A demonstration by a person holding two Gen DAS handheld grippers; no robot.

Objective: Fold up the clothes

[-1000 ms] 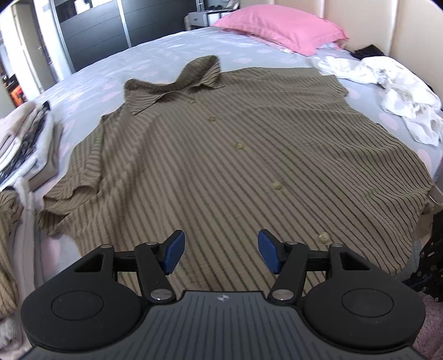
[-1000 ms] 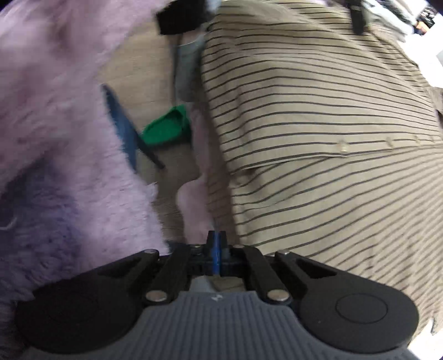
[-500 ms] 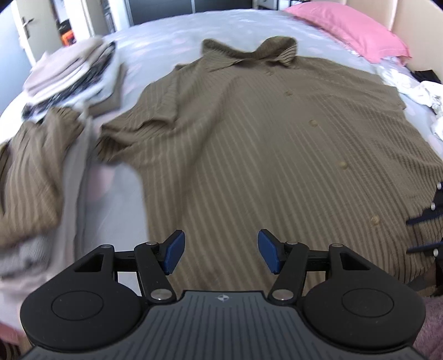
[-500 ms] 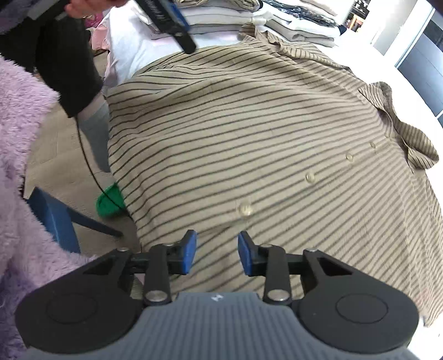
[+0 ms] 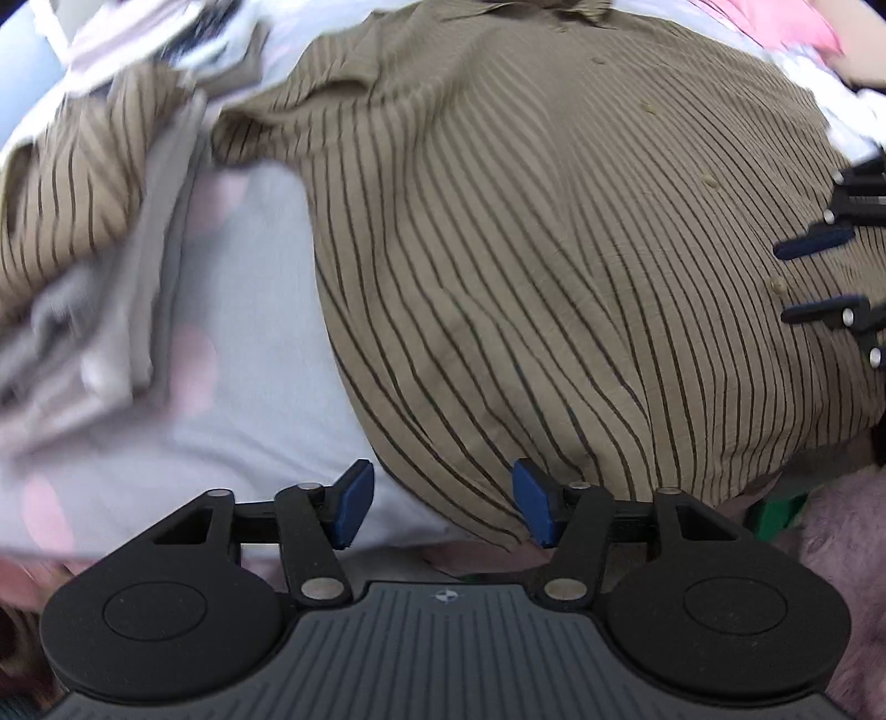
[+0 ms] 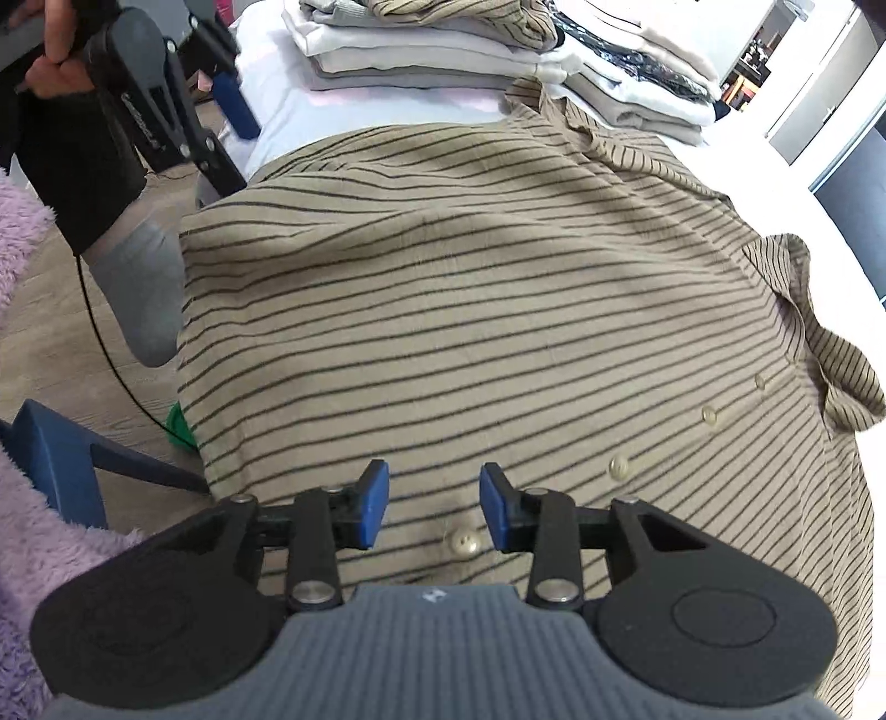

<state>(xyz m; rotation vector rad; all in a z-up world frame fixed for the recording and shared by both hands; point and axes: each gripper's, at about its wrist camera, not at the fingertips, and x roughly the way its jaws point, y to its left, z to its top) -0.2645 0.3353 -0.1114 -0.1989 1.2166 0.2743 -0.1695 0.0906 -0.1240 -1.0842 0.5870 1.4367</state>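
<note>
Left gripper (image 5: 441, 501): jaws apart, nothing between them, poised over the lower hem of the shirt (image 5: 554, 249) at its left corner, where cloth meets bare bed sheet (image 5: 249, 332). Right gripper (image 6: 433, 512): jaws apart and empty, low over the button strip near the same hem, one button (image 6: 464, 544) just beyond the pads. The shirt lies spread flat, front up, collar toward the far side of the bed, its hem draped over the near edge. Likely faults: a jaw closing on the top layer only, so the back panel lags and the fold skews; a pad landing on the button and slipping; the sheet pinched together with the hem. Stacked folded clothes (image 6: 443, 50) near the shirt's left sleeve could be dragged by it.
</note>
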